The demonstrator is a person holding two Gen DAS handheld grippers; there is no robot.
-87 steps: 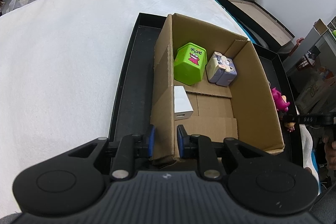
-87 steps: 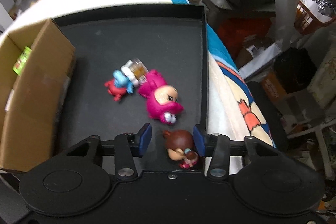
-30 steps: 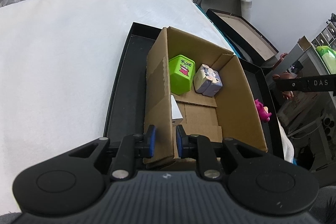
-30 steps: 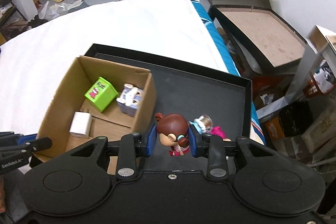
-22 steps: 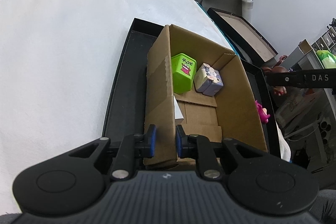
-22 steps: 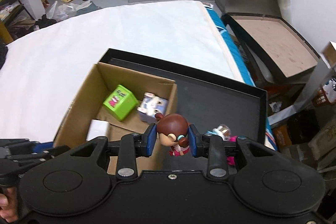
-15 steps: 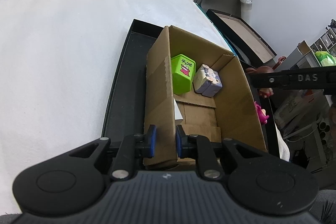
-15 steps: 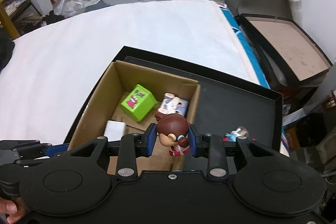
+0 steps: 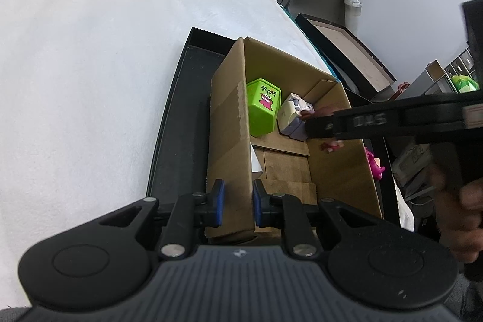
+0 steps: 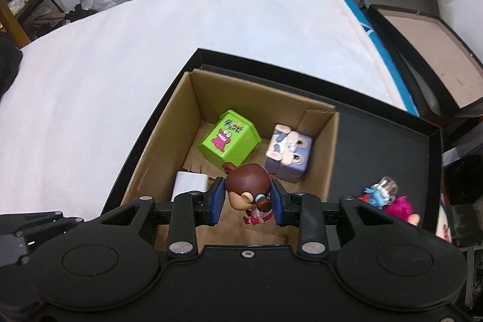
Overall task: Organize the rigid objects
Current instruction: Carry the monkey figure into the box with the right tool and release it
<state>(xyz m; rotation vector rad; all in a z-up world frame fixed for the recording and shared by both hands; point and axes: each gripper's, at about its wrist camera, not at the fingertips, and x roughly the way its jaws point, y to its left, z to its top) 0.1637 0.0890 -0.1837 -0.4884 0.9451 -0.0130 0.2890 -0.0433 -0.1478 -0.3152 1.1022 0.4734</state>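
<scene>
White bed (image 10: 151, 56) bearing a black tray (image 10: 389, 147). Inside it, an open cardboard box (image 10: 329, 159); left tongs (image 9: 236, 202) clenched on its near wall. Right tongs (image 10: 247, 202) grasp a brown-haired figurine (image 10: 246, 186), head up, above the box's free floor, near a green cube (image 10: 229, 141).

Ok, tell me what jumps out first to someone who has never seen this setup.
The brown-haired doll figure, clamped in the right hand-held gripper over the open cardboard box. Next, the bright green cube and the lilac cube side by side at the box's far end. The left hand-held gripper pinches the box's near wall.
</scene>
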